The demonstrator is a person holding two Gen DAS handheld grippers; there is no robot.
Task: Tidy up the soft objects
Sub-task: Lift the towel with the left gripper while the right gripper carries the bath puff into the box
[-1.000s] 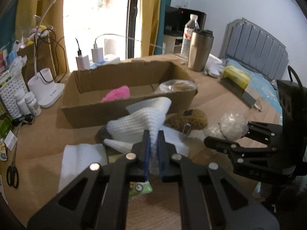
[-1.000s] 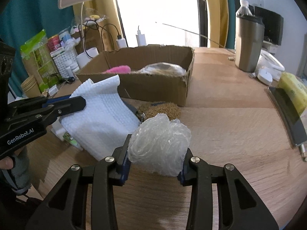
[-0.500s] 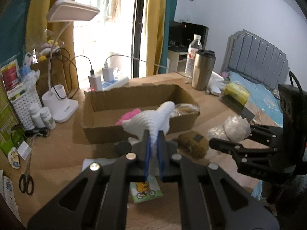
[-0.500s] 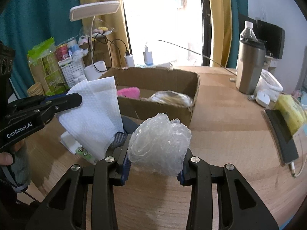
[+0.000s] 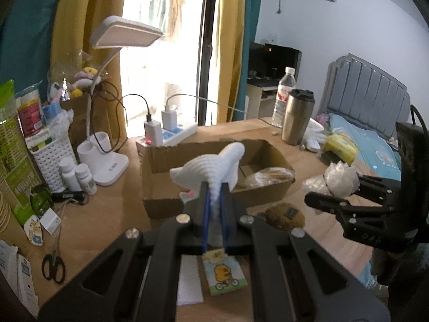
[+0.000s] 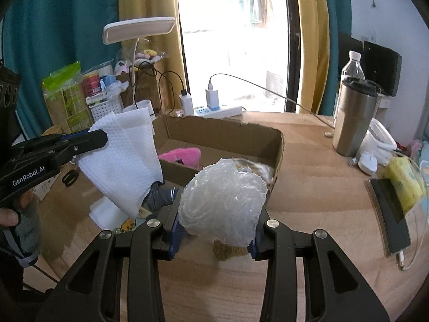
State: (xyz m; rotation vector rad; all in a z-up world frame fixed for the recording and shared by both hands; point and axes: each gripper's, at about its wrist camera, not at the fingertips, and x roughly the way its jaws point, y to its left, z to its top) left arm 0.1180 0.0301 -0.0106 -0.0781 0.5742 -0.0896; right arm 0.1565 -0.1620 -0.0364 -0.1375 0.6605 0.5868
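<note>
The left gripper [image 5: 213, 201] pinched a white paper towel [image 5: 211, 166] at frame centre. The right gripper [image 6: 214, 230] clamped a bubble-wrap wad [image 6: 222, 201] low centre, both raised before the cardboard box [image 6: 278, 145]. The towel's loose tail likely could snag the box rim, and the springy wad might slip. The wooden worktop [image 6: 308, 187] stood cluttered, with a desk lamp [image 5: 126, 32] at upper left by the bright window.

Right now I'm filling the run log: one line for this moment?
left gripper: shut on towel | right gripper: shut on wrap | both above table, near box
</note>
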